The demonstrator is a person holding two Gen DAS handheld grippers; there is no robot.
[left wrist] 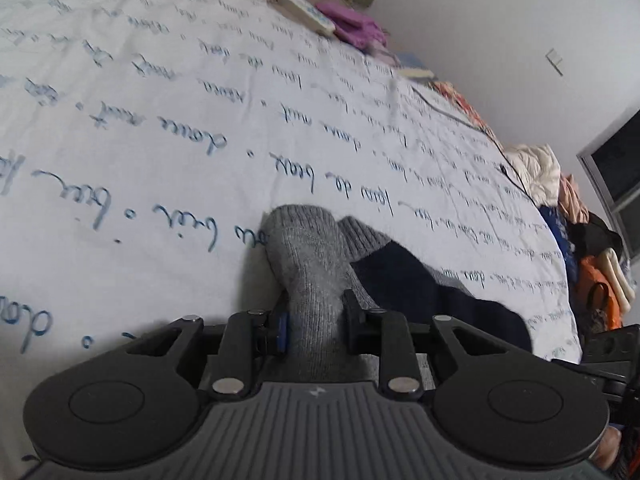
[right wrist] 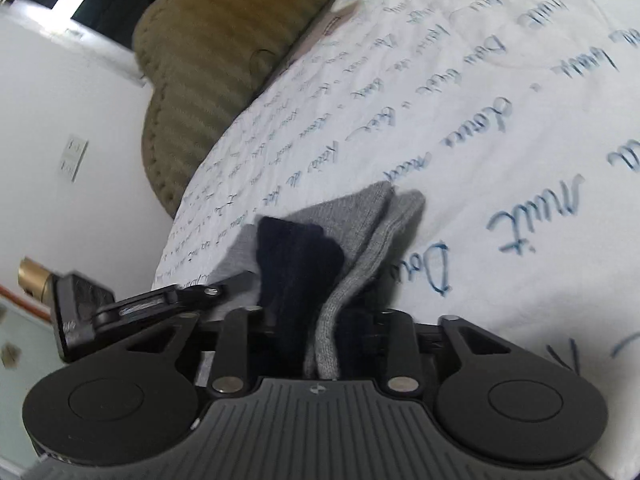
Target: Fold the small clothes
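Observation:
A grey knit sock (left wrist: 304,248) with a navy part (left wrist: 420,280) lies on the white bed cover with blue handwriting (left wrist: 160,120). My left gripper (left wrist: 316,320) is shut on the grey sock; its fingers press the knit from both sides. In the right wrist view the same grey fabric (right wrist: 360,216) and the navy part (right wrist: 296,256) rise bunched from between the fingers, with my right gripper (right wrist: 320,328) shut on them. The sock's far ends rest on the bed cover (right wrist: 480,140).
A purple cloth (left wrist: 356,26) and a white box (left wrist: 308,12) lie at the bed's far edge. A dark cable (left wrist: 460,116) crosses the cover. A pile of clothes (left wrist: 540,172) sits at the right. An olive ribbed cushion (right wrist: 208,60) stands by the wall.

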